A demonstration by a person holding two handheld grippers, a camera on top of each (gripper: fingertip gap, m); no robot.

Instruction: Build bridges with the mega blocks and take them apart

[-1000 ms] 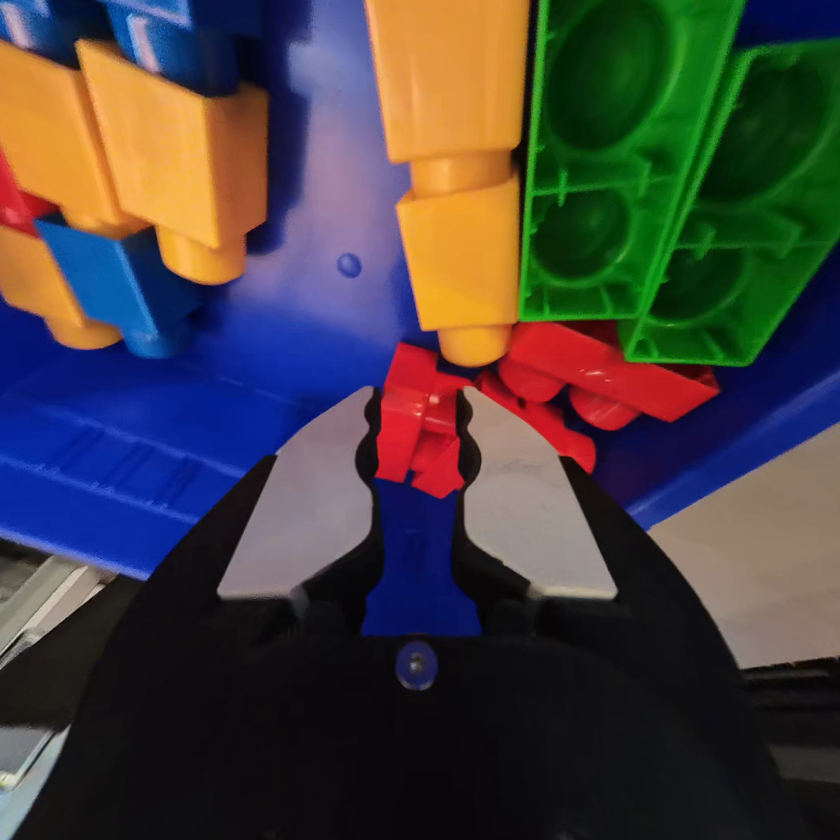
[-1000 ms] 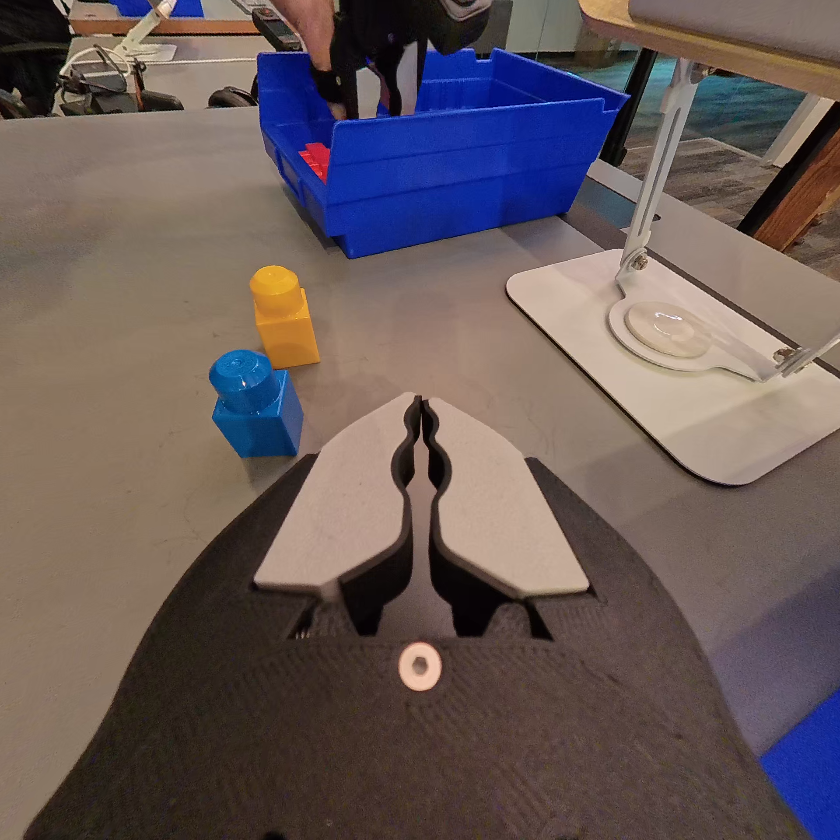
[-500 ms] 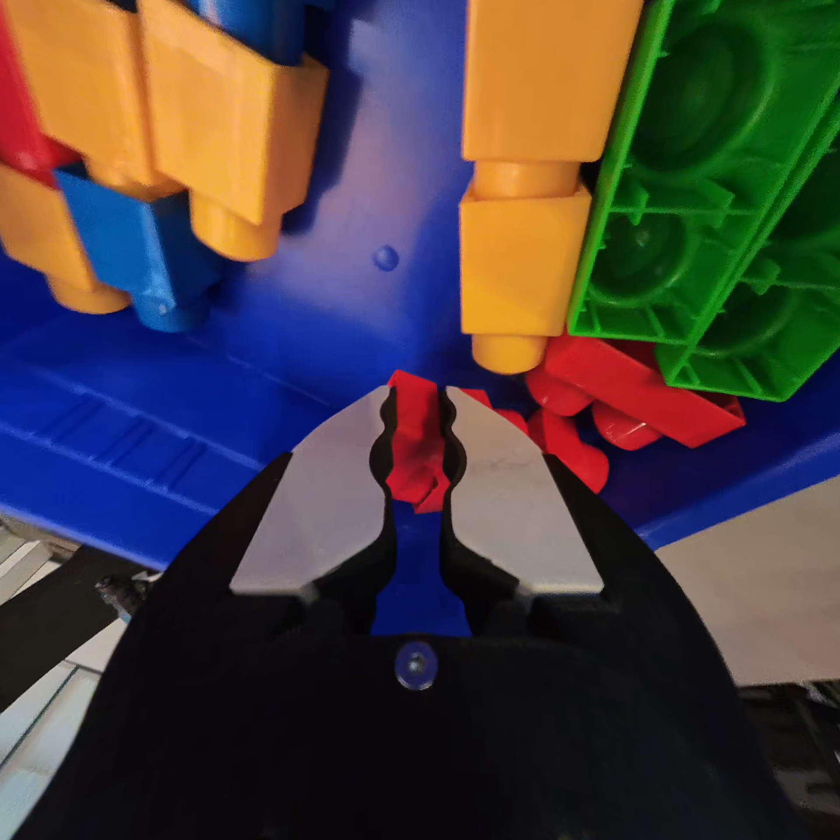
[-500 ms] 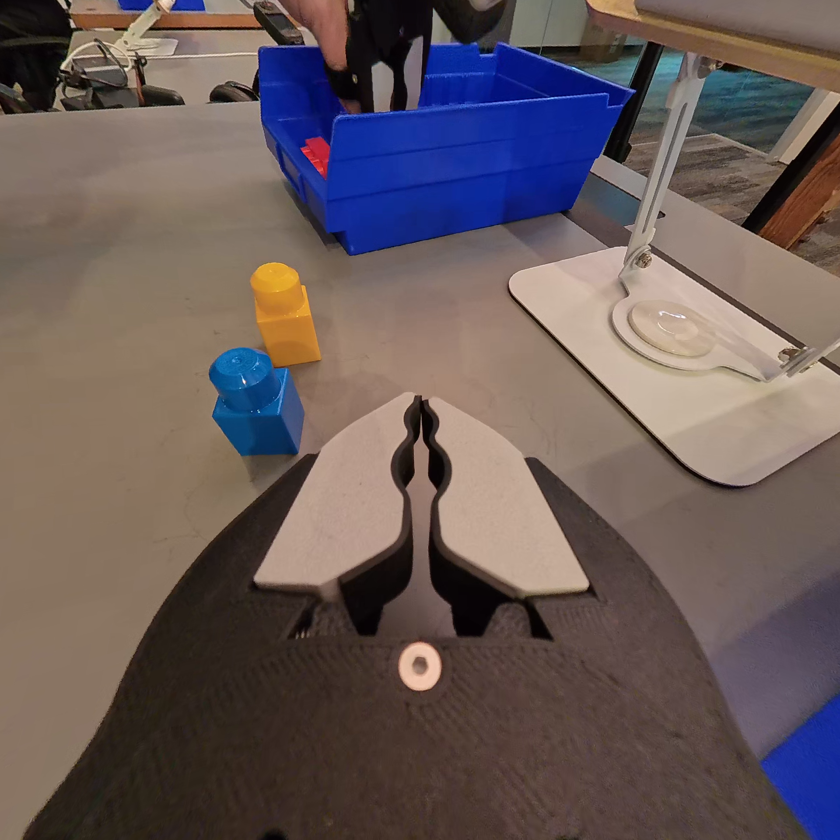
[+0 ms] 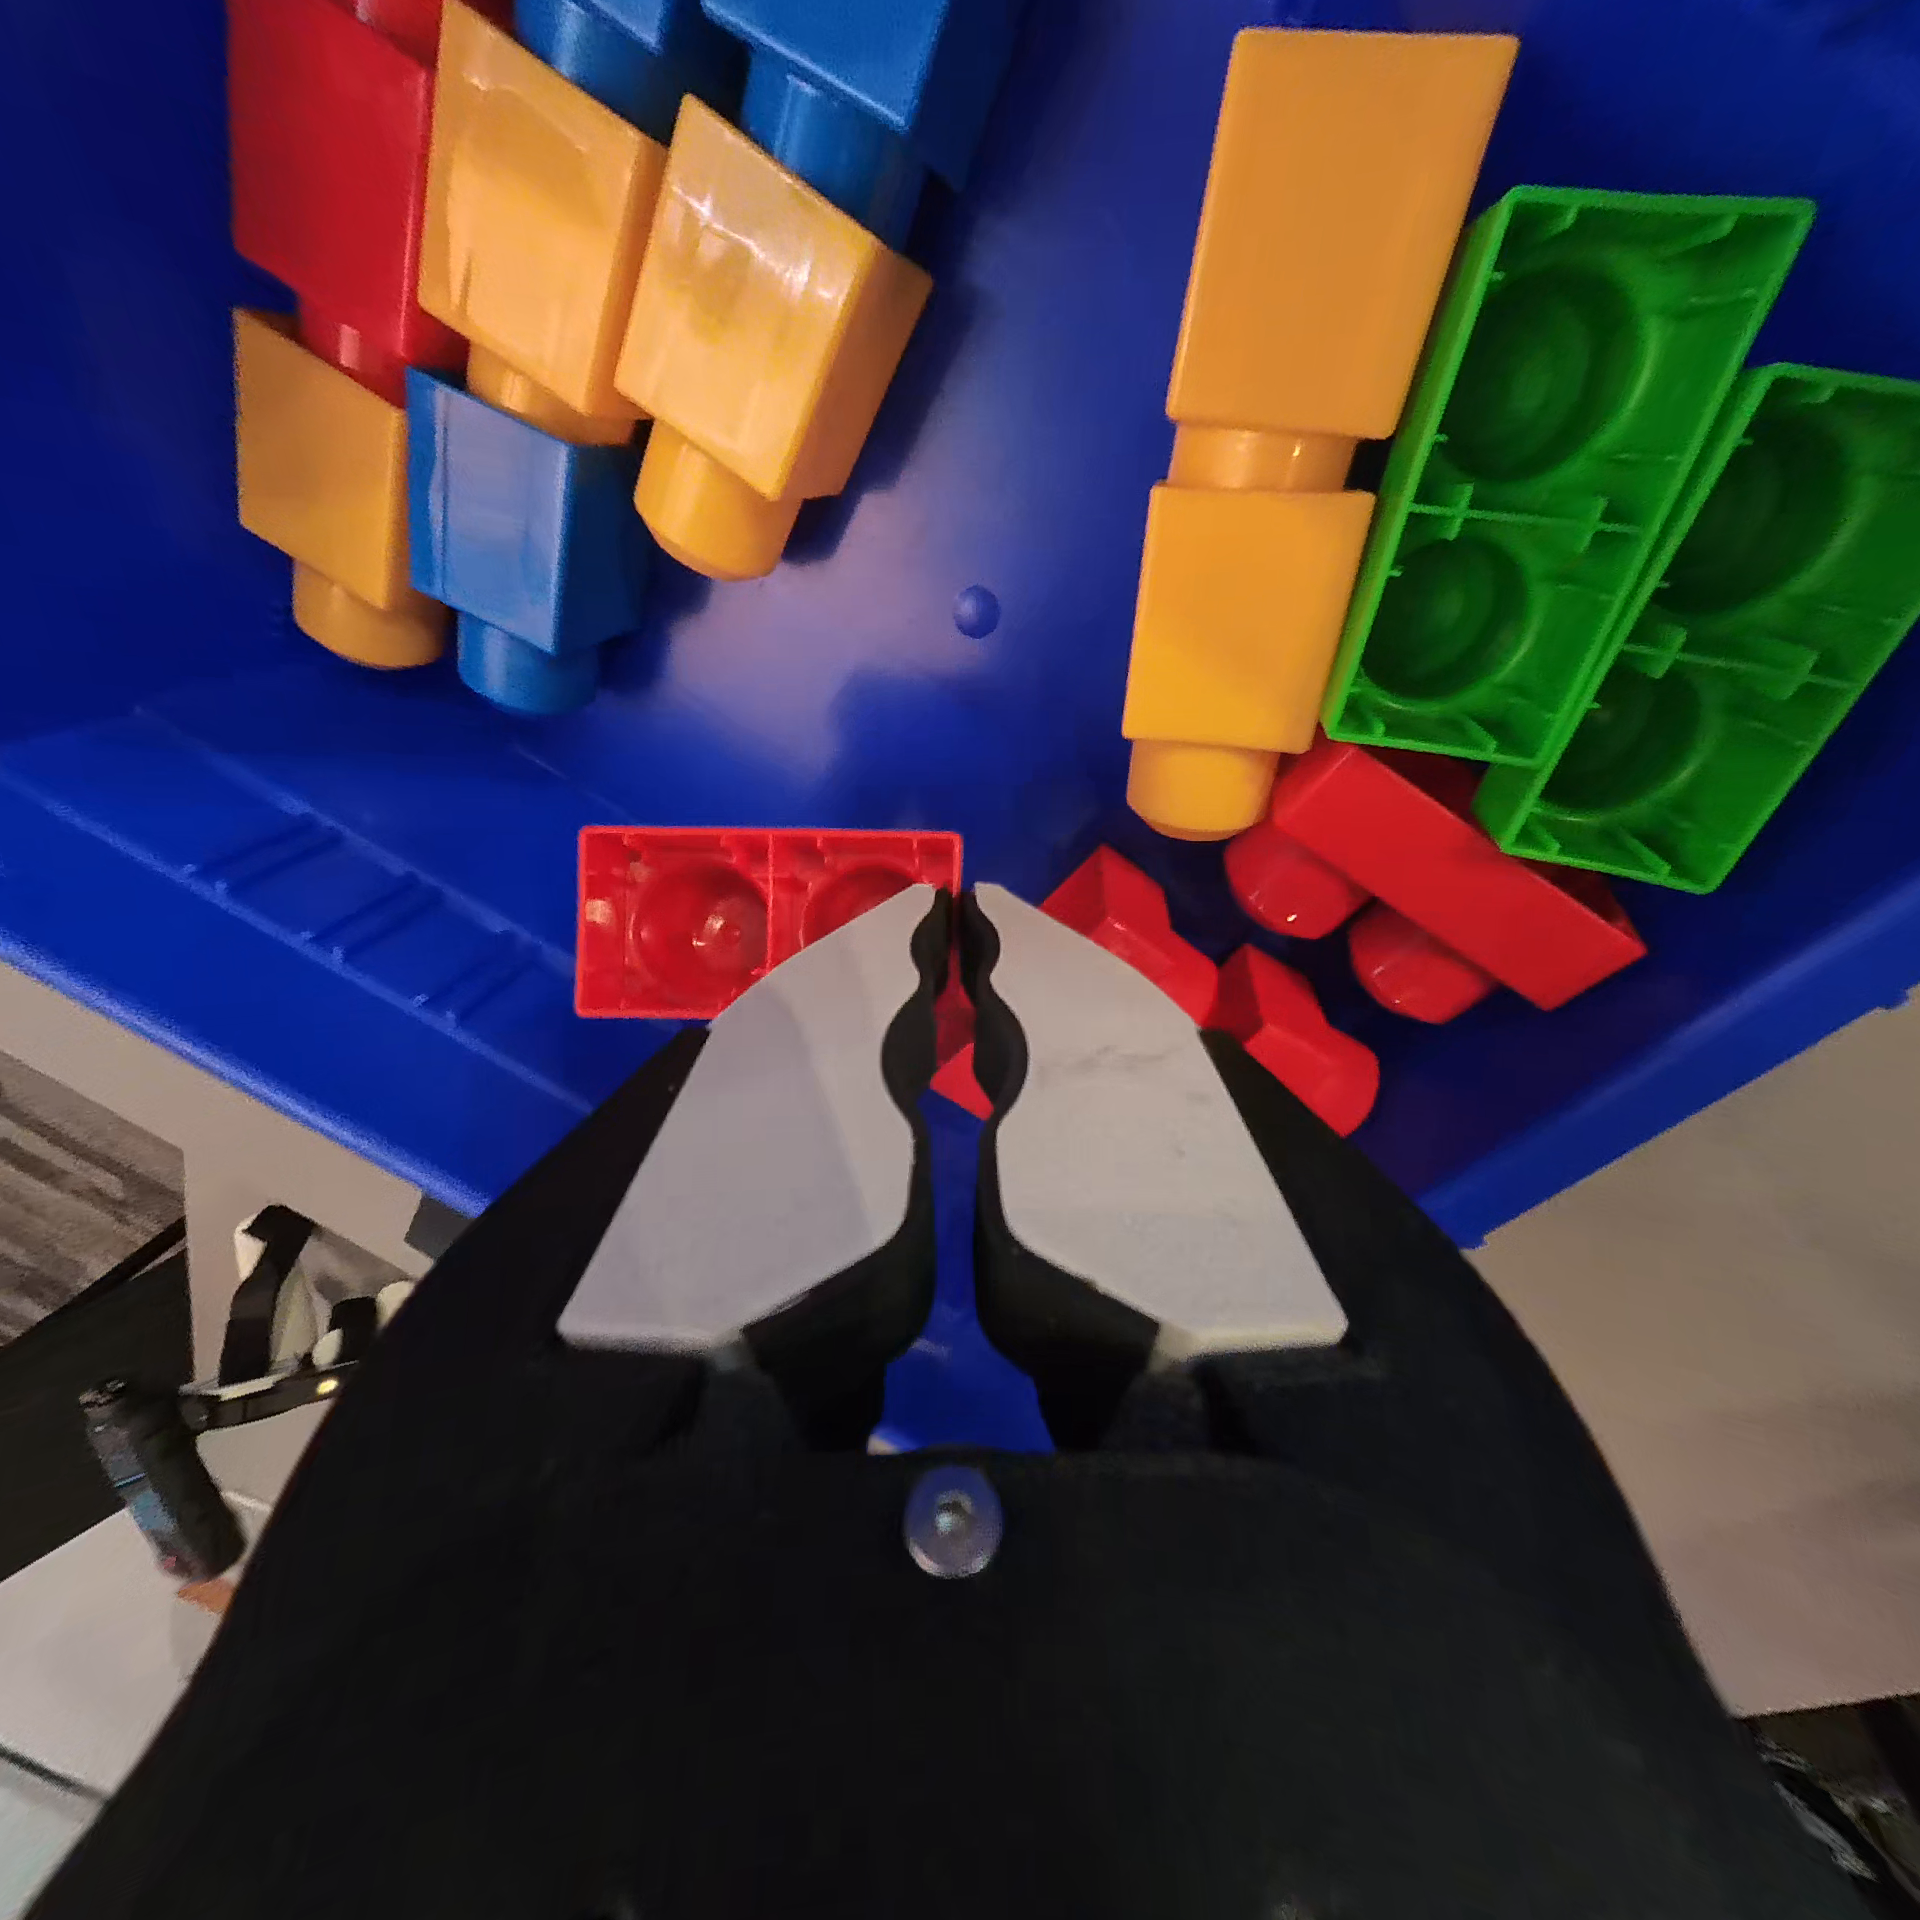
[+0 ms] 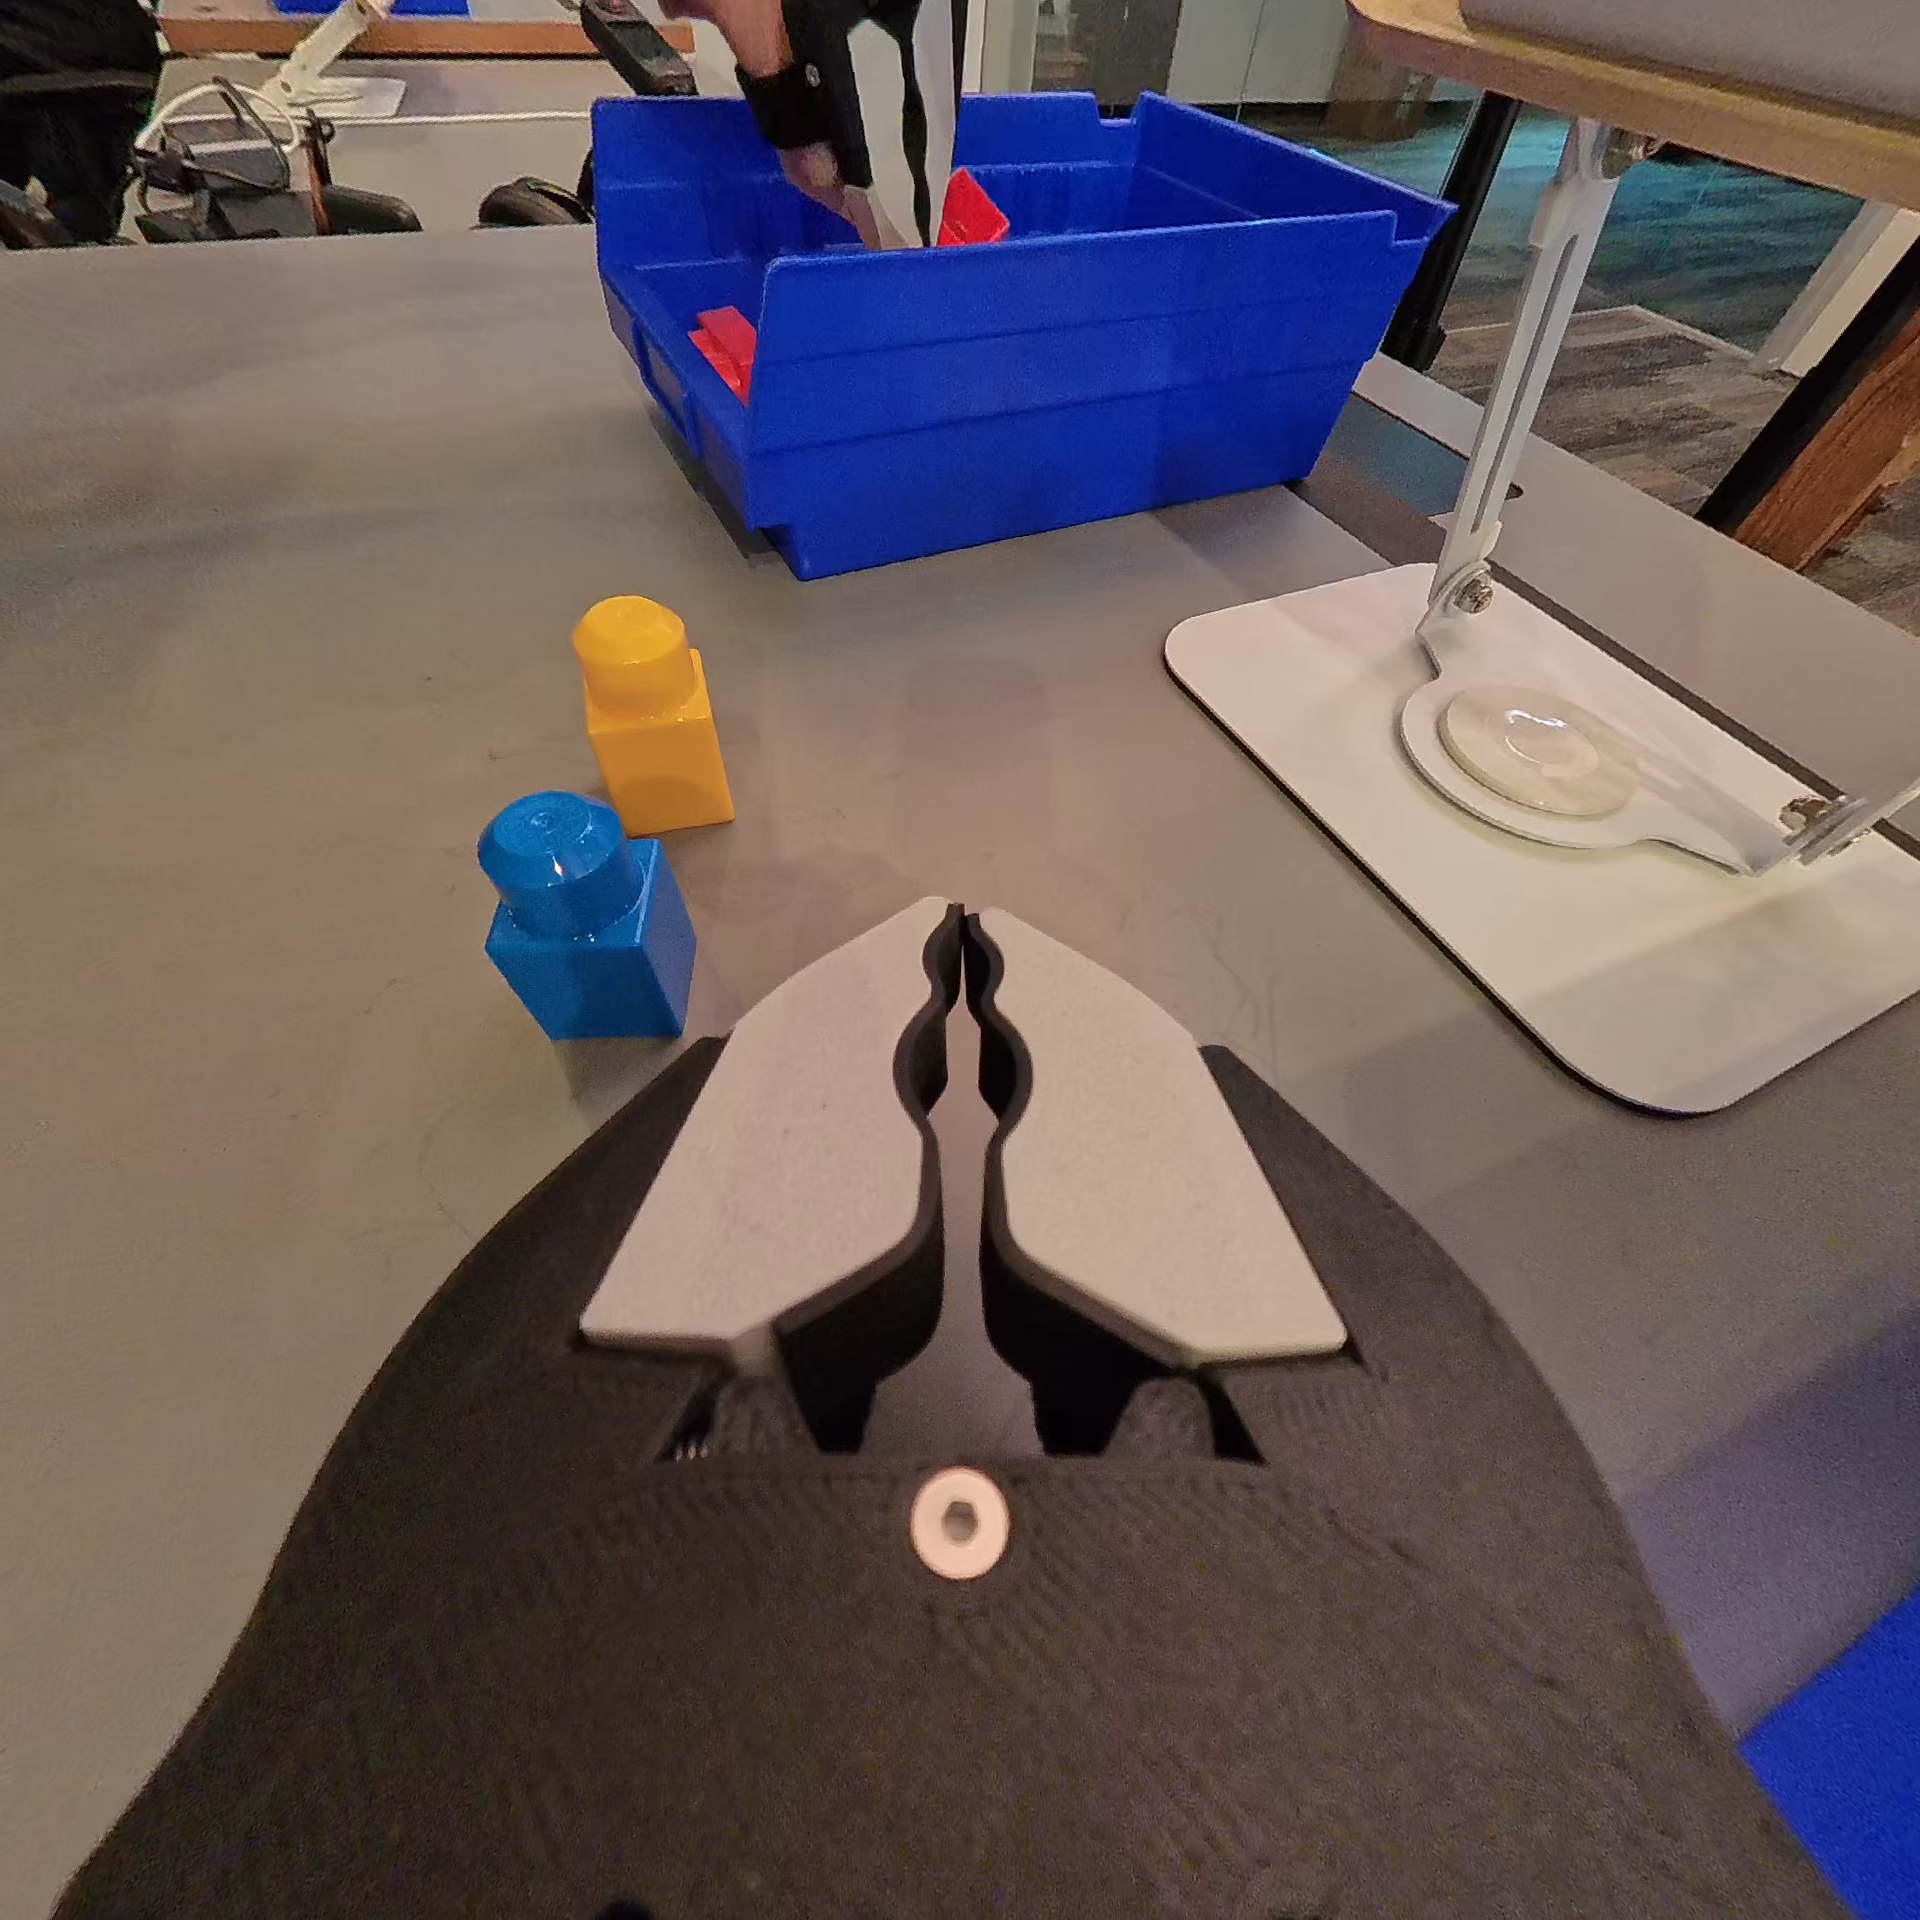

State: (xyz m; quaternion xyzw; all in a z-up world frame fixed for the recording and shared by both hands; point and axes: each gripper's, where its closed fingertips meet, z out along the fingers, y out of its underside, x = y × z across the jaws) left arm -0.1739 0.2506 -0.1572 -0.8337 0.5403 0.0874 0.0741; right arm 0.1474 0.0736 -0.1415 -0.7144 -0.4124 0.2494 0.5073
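My left gripper point(image 5: 956, 906) hangs over the blue bin point(image 5: 312, 883). It is shut on the side wall of a red two-stud block point(image 5: 717, 920), whose hollow underside faces the camera. The right wrist view shows this gripper point(image 6: 904, 223) holding the red block point(image 6: 971, 213) above the bin point(image 6: 1039, 416). My right gripper point(image 6: 958, 920) is shut with nothing in it, low over the grey table point(image 6: 260, 520). A blue one-stud block point(image 6: 587, 935) and a yellow one-stud block point(image 6: 649, 727) stand upright on the table, left of and ahead of its fingertips.
In the bin lie two green blocks point(image 5: 1558, 468), a yellow stack point(image 5: 1278, 468), a red, yellow and blue cluster point(image 5: 520, 312) and loose red blocks point(image 5: 1434, 883). A white stand base point(image 6: 1558, 883) sits on the table to the right. Spacing between my two grippers at the tips: around 35 centimetres.
My left jaws closed on the red block and lifted it off the bin floor; it now rises above the bin rim. The right gripper stayed shut and still.
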